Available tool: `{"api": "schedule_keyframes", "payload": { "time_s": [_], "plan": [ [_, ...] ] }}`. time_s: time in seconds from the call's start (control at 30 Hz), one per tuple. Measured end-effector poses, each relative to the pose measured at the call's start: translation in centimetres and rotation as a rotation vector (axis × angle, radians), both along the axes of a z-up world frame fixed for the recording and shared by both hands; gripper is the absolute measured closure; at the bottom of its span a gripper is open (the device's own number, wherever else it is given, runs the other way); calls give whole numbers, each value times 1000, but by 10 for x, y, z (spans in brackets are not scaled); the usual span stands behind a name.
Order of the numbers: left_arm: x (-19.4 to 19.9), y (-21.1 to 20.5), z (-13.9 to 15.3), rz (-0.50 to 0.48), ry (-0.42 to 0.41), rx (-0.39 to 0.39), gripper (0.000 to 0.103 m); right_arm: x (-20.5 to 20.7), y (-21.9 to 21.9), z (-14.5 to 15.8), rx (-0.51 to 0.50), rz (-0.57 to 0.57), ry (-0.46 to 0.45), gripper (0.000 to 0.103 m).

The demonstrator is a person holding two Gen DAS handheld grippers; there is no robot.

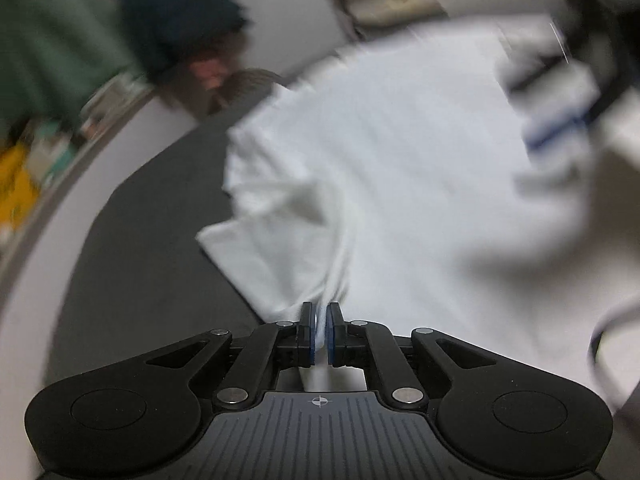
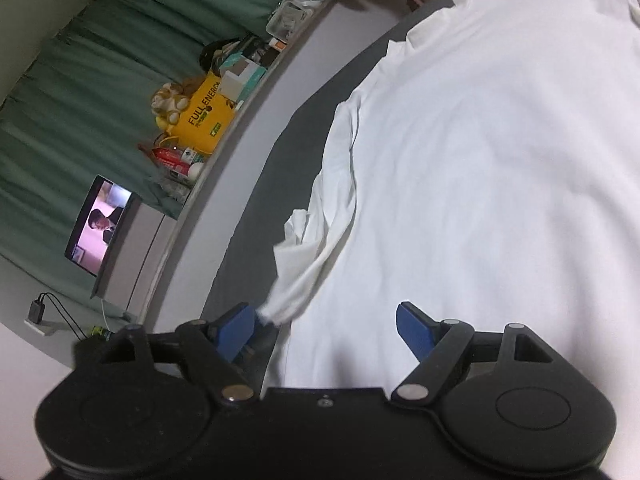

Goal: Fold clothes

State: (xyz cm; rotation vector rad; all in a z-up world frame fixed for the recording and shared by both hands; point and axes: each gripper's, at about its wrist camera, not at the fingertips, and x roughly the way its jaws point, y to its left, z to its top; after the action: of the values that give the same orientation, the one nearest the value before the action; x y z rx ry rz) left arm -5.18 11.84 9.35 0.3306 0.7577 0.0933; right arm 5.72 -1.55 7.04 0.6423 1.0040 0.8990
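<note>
White cotton garment (image 1: 380,168) spread on dark grey bed sheet (image 1: 160,240).
Left gripper (image 1: 320,340) fingers clamp a garment fold; right gripper (image 2: 326,332) fingers stand apart, empty. Only the right wrist view shows the cluttered ledge (image 2: 224,92) and lit screen (image 2: 100,224).

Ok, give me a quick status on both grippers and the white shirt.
Left gripper shut on a bunched fold of the white cotton shirt. Right gripper open over the shirt, holding nothing. Shirt spread on the dark grey bed sheet. Nothing in the way.
</note>
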Motion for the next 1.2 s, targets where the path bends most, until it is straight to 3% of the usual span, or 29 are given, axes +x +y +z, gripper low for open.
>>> {"api": "schedule_keyframes", "payload": {
  "time_s": [0.13, 0.33, 0.4, 0.53, 0.63, 0.73, 0.8, 0.83, 0.93, 1.0, 1.03, 1.07, 1.1, 1.17, 1.2],
  "plan": [
    [6, 36, 21, 13, -107, -115, 97, -1, 7, -5, -17, 36, -4, 25],
    [20, 23, 12, -156, 2, -228, 95, 2, 10, -13, -35, 34, 25, 25],
    [20, 14, 6, -161, 17, -200, 95, 3, 9, -14, -34, 28, 30, 25],
    [37, 34, 10, -9, -22, -115, 94, 1, 9, -15, -36, 36, 32, 25],
    [72, 56, 3, 54, -33, 33, 94, 0, 13, -16, -39, 48, 33, 25],
    [100, 65, -8, -14, 29, 184, 94, 1, 15, -17, -43, 55, 36, 25],
    [110, 65, -16, -95, 101, 225, 94, 3, 14, -20, -38, 50, 58, 25],
    [112, 65, -18, -121, 144, 190, 94, 5, 13, -23, -32, 47, 72, 25],
    [117, 73, -29, -126, 252, -45, 95, 8, 11, -27, -11, 35, 105, 25],
    [113, 79, -34, -79, 209, -98, 93, 9, 11, -26, -7, 34, 107, 25],
    [111, 82, -35, -53, 180, -118, 89, 8, 12, -26, -10, 37, 104, 25],
    [109, 85, -37, -27, 152, -138, 72, 7, 12, -26, -12, 41, 102, 25],
    [110, 87, -39, 36, 139, -124, 40, 6, 13, -26, -14, 45, 102, 25],
    [114, 90, -43, 180, 146, -69, 0, 5, 15, -27, -17, 52, 102, 25],
    [115, 92, -45, 206, 150, -71, 0, 4, 15, -27, -19, 55, 101, 25]
  ]
}}
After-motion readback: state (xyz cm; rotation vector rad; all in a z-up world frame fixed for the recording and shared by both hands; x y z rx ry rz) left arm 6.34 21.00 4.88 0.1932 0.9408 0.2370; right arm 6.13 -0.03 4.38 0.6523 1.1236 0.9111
